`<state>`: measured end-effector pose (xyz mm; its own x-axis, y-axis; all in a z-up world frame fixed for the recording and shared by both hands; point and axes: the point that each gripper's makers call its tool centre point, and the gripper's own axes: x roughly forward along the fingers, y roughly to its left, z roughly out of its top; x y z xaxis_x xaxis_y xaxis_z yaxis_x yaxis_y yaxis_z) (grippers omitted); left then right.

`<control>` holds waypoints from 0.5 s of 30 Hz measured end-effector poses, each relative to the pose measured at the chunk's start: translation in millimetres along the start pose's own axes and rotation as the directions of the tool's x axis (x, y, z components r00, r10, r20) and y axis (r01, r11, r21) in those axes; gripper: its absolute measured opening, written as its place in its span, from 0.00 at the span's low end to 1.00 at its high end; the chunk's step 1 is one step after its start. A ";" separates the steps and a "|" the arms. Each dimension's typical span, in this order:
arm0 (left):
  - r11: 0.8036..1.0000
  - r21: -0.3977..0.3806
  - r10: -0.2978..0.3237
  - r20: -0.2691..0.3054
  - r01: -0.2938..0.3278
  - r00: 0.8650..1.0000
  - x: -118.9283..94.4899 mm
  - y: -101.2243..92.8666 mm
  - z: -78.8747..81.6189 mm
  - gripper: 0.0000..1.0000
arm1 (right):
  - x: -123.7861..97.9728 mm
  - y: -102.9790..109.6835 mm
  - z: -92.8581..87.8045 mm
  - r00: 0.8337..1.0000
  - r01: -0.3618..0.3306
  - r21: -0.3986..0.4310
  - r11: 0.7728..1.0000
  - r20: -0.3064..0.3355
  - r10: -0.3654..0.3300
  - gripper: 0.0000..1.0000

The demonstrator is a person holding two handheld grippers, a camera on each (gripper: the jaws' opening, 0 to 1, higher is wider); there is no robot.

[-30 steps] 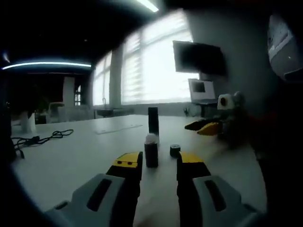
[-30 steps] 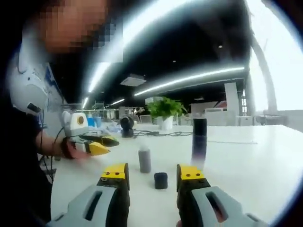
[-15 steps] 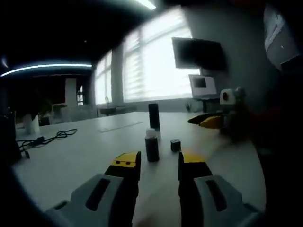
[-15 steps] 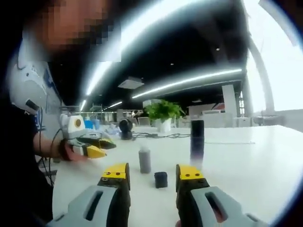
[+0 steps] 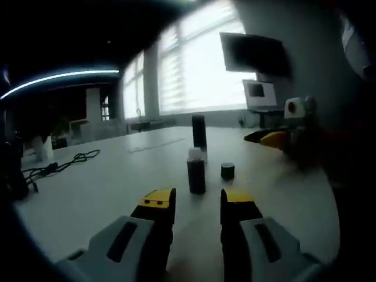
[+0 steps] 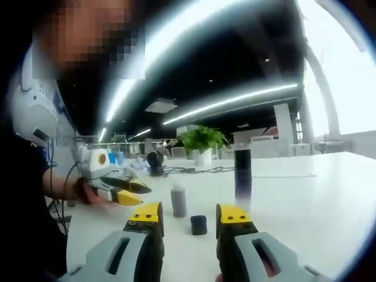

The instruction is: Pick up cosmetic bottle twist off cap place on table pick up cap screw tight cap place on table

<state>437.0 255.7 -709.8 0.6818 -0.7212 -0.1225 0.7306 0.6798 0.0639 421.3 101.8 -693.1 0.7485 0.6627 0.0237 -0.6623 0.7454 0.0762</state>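
So right now I've got both grippers hanging over the table [image 5: 88, 194] with nothing in them: the left gripper [image 5: 192, 202] has its jaws spread apart and bare, same deal with the right gripper [image 6: 189, 215]. The cosmetic bottle [image 5: 195, 170] stands upright out in the middle of the table, well in from any edge, already uncapped, pale neck showing, and the cap [image 6: 198, 224] sits on the table just beside it, not touching. There's also a taller dark bottle [image 6: 242, 171] standing further back, so I have to watch I don't clip that one. My read is the next bit is going after the cap with the right, since it's sitting almost dead between those jaws. Tip to self: come in low and level, keep the cap centred, and close gently, because it's small and I'd guess it skids easily on a smooth top. The left can then steady the bottle low on its body for the screwing part.
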 end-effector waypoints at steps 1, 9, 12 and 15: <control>1.000 -0.010 -0.013 0.003 0.013 1.000 2.3 -0.6 1.8 0.22 | 0.0 -0.4 0.2 1.000 0.001 0.002 1.000 0.001 -0.001 0.29; 0.990 -0.112 -0.075 0.054 0.081 0.996 20.2 -3.0 12.3 0.22 | 0.2 -0.9 -1.2 1.000 0.005 0.006 1.000 -0.002 -0.004 0.29; 0.990 -0.100 -0.090 0.060 0.096 0.994 26.2 -5.1 14.8 0.22 | 0.5 -1.6 -1.5 1.000 0.009 0.008 1.000 -0.004 -0.009 0.29; 0.989 -0.112 -0.095 0.052 0.100 0.994 33.1 -6.0 13.9 0.22 | 0.6 -1.5 -1.6 1.000 0.009 0.010 1.000 -0.004 -0.009 0.29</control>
<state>455.7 225.9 -700.5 0.6107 -0.7882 -0.0761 0.7862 0.6150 -0.0604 422.7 101.2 -694.8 0.7544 0.6561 0.0190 -0.6550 0.7507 0.0862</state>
